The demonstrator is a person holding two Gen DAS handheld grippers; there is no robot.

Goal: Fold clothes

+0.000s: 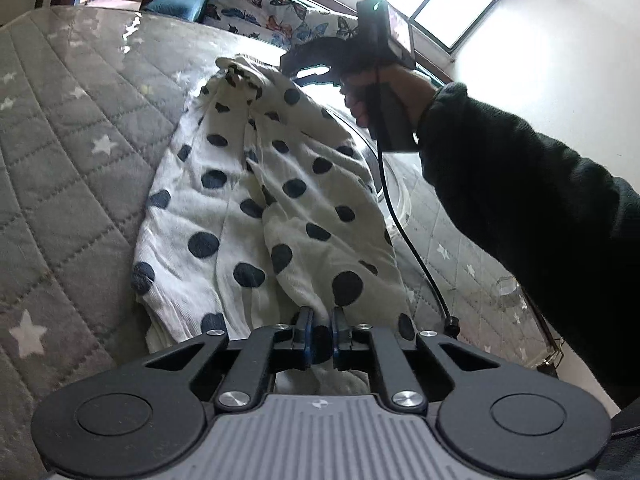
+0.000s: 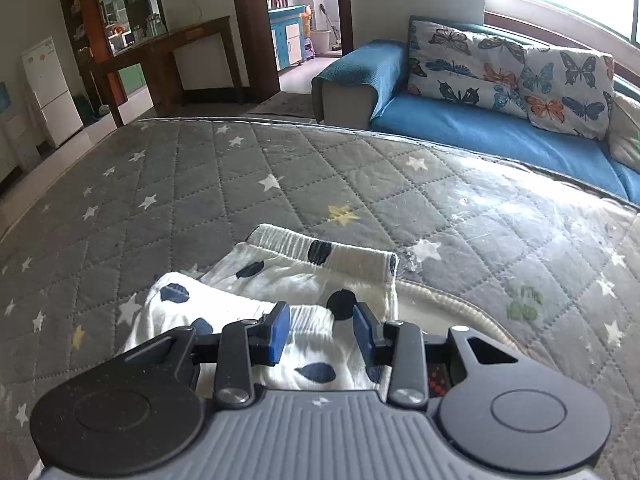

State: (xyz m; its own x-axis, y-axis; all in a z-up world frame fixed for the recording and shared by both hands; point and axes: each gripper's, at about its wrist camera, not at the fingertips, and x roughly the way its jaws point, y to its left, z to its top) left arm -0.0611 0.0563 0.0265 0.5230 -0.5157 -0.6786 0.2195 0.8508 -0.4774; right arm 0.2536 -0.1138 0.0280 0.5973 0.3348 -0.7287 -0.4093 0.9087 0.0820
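Mid-fold: polka-dot garment (image 1: 256, 208) on quilted mattress (image 1: 60, 128) middle, left gripper (image 1: 320, 330) pinching near hem, right gripper (image 2: 320, 330) fingers wide over waistband (image 2: 320, 250); next needs far grip

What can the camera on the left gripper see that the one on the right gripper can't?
Only the left wrist view shows the person's hand and dark sleeve holding the right gripper, and the left gripper shut on the polka-dot garment. Only the right wrist view shows the blue sofa seat, a white fridge and the right gripper's open jaws. Both show the garment, star-quilted surface and butterfly cushions.
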